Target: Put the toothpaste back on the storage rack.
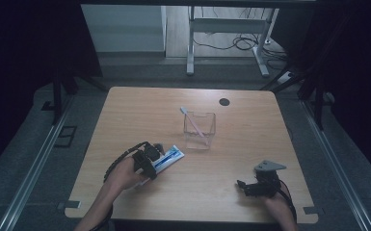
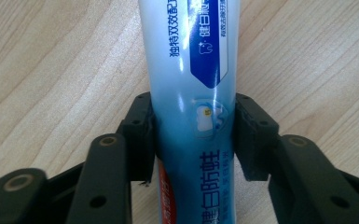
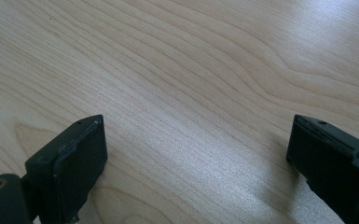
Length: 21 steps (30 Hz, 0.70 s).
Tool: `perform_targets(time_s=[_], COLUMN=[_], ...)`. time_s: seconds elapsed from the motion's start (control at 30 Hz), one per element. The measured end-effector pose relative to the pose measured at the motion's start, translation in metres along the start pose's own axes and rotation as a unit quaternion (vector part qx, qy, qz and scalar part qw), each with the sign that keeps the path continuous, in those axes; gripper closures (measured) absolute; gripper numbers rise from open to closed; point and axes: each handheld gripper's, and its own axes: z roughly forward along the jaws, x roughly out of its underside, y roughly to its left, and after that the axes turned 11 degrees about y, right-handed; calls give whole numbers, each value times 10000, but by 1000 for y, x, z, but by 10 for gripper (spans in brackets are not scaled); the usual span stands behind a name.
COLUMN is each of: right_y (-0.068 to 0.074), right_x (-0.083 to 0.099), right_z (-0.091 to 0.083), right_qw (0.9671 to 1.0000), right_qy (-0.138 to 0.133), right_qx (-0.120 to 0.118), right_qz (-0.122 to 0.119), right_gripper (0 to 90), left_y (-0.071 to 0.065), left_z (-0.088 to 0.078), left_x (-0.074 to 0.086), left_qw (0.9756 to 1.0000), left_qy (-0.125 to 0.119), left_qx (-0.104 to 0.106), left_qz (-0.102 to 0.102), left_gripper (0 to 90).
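Wooden table with rounded corners — small black round cap near far edge. Beyond table: grey floor, white desk frame legs, tangled cables. Metal rails along both sides — dark surroundings.

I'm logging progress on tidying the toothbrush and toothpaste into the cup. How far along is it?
Done: the toothbrush already stands in the clear cup. In hand: the left gripper is shut on the toothpaste tube, near the tabletop. Left: putting the tube in the cup. The right gripper is open, idle.
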Motion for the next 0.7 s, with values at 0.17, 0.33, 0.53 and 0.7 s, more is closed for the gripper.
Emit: perform_targets(time_s=[0.17,0.33,0.53,0.7], right_y=[0,0,0,0], right_x=[0,0,0,0], right_z=[0,0,0,0], right_qw=[10000,10000,10000,10000], right_qy=[1,2,2,2], right_qx=[1,1,1,1], right_qz=[0,-3,-1,-2], right_gripper=[48,48,48,48], left_y=[0,-2,-1,-3], left_z=[-3,-6,-7,-8], left_x=[0,-1,1,5], left_qw=[10000,9999,10000,9997], left_qy=[24,58,-14,-26], left_qx=[0,-67,-50,91], left_qz=[26,62,82,222], left_gripper=[620,680,717,728])
